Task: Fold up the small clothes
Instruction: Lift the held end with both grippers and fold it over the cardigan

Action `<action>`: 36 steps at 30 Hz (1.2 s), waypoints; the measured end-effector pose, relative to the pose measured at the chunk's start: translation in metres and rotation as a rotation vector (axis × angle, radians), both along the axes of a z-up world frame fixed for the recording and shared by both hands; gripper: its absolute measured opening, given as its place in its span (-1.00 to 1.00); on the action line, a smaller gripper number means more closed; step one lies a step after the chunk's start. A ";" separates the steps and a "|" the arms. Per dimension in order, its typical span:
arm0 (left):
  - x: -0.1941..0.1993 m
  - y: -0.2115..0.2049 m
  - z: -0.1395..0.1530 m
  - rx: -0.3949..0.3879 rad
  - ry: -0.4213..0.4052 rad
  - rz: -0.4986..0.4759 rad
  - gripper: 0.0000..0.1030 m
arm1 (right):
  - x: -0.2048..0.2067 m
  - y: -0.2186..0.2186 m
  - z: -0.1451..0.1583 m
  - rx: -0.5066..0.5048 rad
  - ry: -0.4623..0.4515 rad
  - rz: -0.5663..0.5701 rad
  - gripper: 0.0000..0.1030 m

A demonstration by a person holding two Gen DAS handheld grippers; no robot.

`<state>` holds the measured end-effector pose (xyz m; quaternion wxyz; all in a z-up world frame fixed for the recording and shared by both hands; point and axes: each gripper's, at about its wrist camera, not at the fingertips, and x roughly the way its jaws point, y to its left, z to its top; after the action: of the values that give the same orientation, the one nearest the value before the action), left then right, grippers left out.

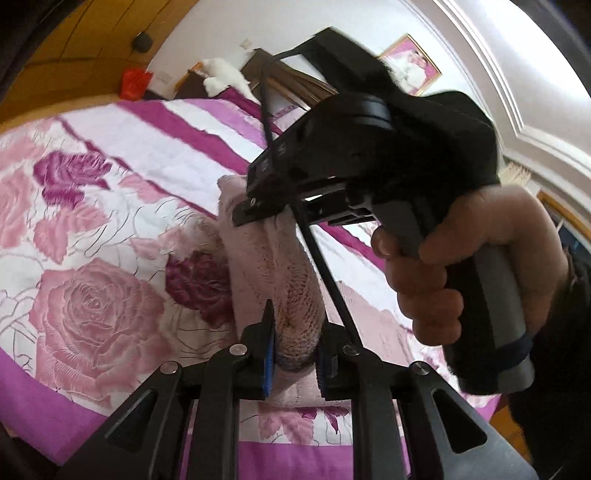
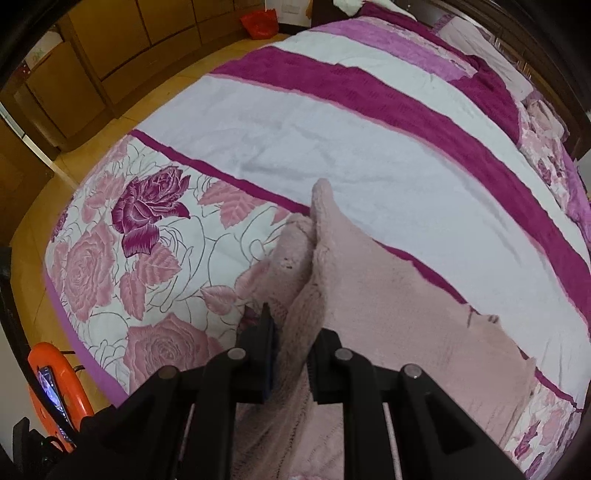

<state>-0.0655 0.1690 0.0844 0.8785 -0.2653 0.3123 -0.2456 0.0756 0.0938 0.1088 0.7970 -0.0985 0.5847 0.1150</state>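
A small pale pink knitted garment (image 1: 275,273) hangs stretched above the bed, held at two places. My left gripper (image 1: 295,347) is shut on one bunched end of it. Across from it, a person's hand (image 1: 476,266) holds the right gripper (image 1: 266,208), whose tips pinch the garment's far end. In the right wrist view the same pink garment (image 2: 373,295) lies partly on the bedspread and rises in a ridge into my right gripper (image 2: 295,354), which is shut on the fold.
The bed's quilt (image 2: 332,147) has white and magenta stripes and pink roses. Wooden cabinets (image 2: 110,55) and a tan floor lie to the left, with a red bag (image 2: 260,22) by the wall. An orange object (image 2: 51,387) sits at the lower left. A framed picture (image 1: 413,66) hangs on the wall.
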 end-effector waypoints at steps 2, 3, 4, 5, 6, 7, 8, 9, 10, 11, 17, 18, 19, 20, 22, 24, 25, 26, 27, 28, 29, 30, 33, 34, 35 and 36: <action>-0.003 -0.010 0.002 0.047 -0.019 -0.007 -1.00 | 0.000 -0.009 -0.004 -0.013 0.028 -0.014 -0.68; -0.006 -0.017 0.005 0.073 -0.030 -0.015 -1.00 | 0.000 -0.014 -0.007 -0.022 0.043 -0.024 -0.67; -0.008 -0.021 0.006 0.091 -0.038 -0.021 -1.00 | 0.000 -0.017 -0.011 -0.034 0.051 -0.028 -0.65; -0.009 -0.026 0.008 0.109 -0.044 -0.029 -1.00 | 0.000 -0.019 -0.016 -0.053 0.056 -0.029 -0.65; -0.009 -0.029 0.007 0.118 -0.046 -0.032 -1.00 | 0.000 -0.021 -0.020 -0.078 0.059 -0.027 -0.65; -0.008 -0.031 0.005 0.127 -0.045 -0.035 -1.00 | 0.000 -0.022 -0.026 -0.111 0.059 -0.018 -0.65; -0.007 -0.034 0.004 0.136 -0.042 -0.039 -1.00 | 0.000 -0.023 -0.032 -0.140 0.059 -0.011 -0.65; -0.007 -0.035 0.003 0.141 -0.040 -0.040 -1.00 | 0.001 -0.024 -0.035 -0.153 0.058 -0.010 -0.65; -0.007 -0.037 0.003 0.146 -0.038 -0.040 -1.00 | 0.002 -0.026 -0.036 -0.151 0.058 -0.011 -0.65; -0.007 -0.038 0.003 0.148 -0.037 -0.040 -1.00 | 0.004 -0.027 -0.037 -0.141 0.057 -0.011 -0.64; -0.016 -0.046 0.011 0.200 -0.060 -0.029 -1.00 | 0.009 -0.034 -0.022 -0.046 0.010 -0.001 -0.66; -0.016 -0.049 0.012 0.211 -0.066 -0.030 -1.00 | 0.009 -0.037 -0.020 -0.033 0.007 -0.006 -0.66; -0.017 -0.051 0.012 0.220 -0.070 -0.032 -1.00 | 0.010 -0.039 -0.020 -0.025 0.005 -0.011 -0.66; -0.018 -0.054 0.013 0.231 -0.073 -0.034 -1.00 | 0.011 -0.042 -0.019 -0.018 0.001 -0.018 -0.66; -0.018 -0.058 0.013 0.240 -0.074 -0.039 -1.00 | 0.013 -0.052 -0.018 0.008 -0.004 -0.037 -0.66; -0.017 -0.061 0.012 0.240 -0.073 -0.042 -1.00 | 0.015 -0.062 -0.017 0.045 -0.010 -0.048 -0.66; -0.017 -0.063 0.012 0.236 -0.071 -0.043 -1.00 | 0.014 -0.068 -0.015 0.066 -0.018 -0.049 -0.67; -0.017 -0.065 0.013 0.230 -0.068 -0.046 -1.00 | 0.013 -0.073 -0.013 0.081 -0.025 -0.051 -0.67; -0.017 -0.069 0.014 0.220 -0.066 -0.052 -1.00 | 0.012 -0.079 -0.011 0.095 -0.032 -0.058 -0.67; -0.017 -0.072 0.014 0.218 -0.070 -0.056 -1.00 | 0.011 -0.085 -0.008 0.108 -0.037 -0.064 -0.67; -0.017 -0.075 0.016 0.219 -0.076 -0.058 -1.00 | 0.009 -0.091 -0.005 0.122 -0.043 -0.069 -0.67; -0.019 -0.079 0.017 0.220 -0.089 -0.060 -1.00 | 0.007 -0.098 -0.002 0.135 -0.050 -0.075 -0.67; -0.020 -0.097 0.019 0.216 -0.095 -0.074 -1.00 | 0.004 -0.122 0.008 0.180 -0.061 -0.082 -0.67; -0.021 -0.101 0.020 0.214 -0.086 -0.082 -1.00 | 0.003 -0.130 0.011 0.200 -0.066 -0.072 -0.67; -0.022 -0.109 0.023 0.217 -0.086 -0.095 -1.00 | 0.001 -0.136 0.013 0.210 -0.069 -0.061 -0.67; -0.024 -0.114 0.026 0.228 -0.096 -0.103 -1.00 | -0.002 -0.144 0.015 0.217 -0.078 -0.048 -0.67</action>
<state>-0.0898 0.0545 0.1105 0.9031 -0.1354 0.3088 -0.2659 0.0733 -0.0500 0.1240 0.8276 -0.0020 0.5396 0.1549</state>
